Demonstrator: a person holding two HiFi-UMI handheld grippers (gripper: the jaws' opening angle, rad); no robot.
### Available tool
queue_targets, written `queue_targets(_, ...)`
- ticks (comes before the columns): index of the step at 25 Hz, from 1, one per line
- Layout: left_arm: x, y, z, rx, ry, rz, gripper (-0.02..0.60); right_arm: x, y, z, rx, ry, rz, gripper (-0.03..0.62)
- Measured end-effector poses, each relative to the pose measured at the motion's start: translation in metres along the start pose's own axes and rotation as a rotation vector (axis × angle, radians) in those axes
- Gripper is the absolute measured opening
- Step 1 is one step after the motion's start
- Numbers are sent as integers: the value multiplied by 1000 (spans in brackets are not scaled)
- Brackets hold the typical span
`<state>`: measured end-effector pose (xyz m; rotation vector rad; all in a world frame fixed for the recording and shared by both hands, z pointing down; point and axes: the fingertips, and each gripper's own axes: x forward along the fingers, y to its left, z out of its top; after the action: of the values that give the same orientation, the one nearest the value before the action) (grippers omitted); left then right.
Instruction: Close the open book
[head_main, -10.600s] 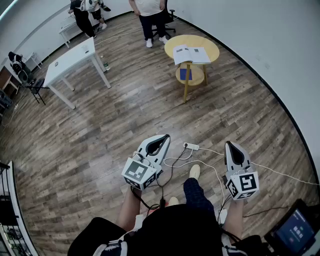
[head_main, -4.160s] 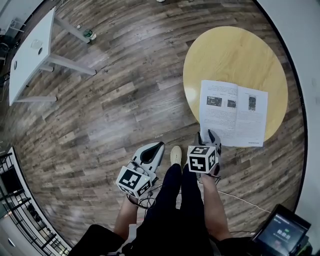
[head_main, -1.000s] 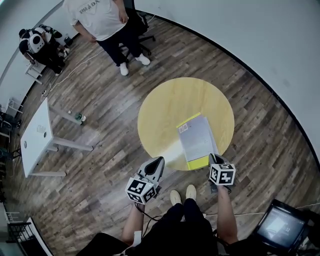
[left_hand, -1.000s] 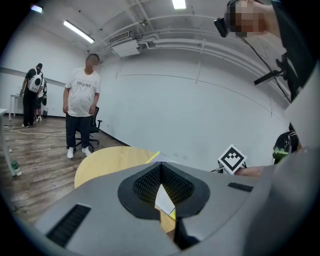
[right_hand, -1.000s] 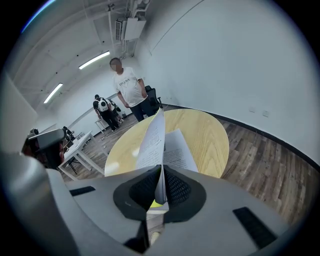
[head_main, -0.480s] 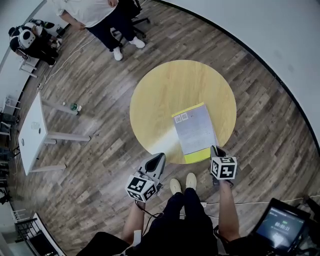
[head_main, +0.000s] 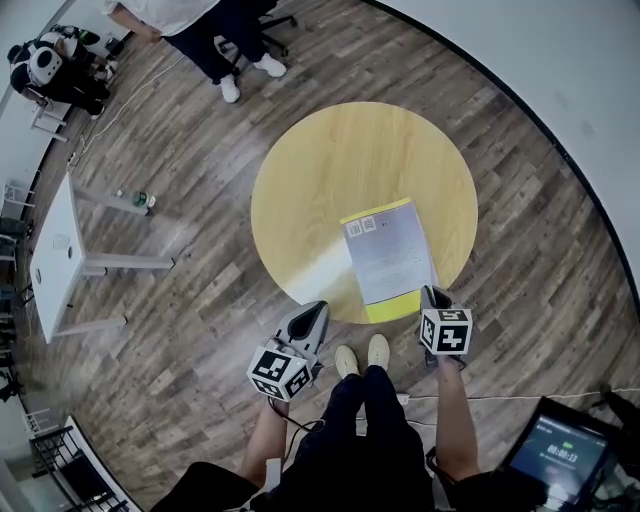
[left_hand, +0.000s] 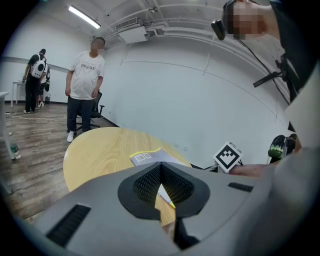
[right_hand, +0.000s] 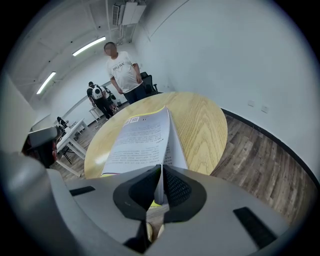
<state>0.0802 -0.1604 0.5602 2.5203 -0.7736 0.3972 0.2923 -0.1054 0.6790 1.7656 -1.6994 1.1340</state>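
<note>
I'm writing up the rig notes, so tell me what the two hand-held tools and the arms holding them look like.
Both the left tool and the right tool have light grey, tapered shells with two jaws lined with black textured pads. Each carries a white cube printed with black square markers. The forearms are unsleeved.
</note>
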Motion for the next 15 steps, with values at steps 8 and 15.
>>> queue_targets(8,10,3,-14,-11,18,1,-2,10,-3,-3,-8,4,16,12)
queue_targets(15,7,0,-10,2,18,-1,-2,10,-3,-3,-51,29,-2,33)
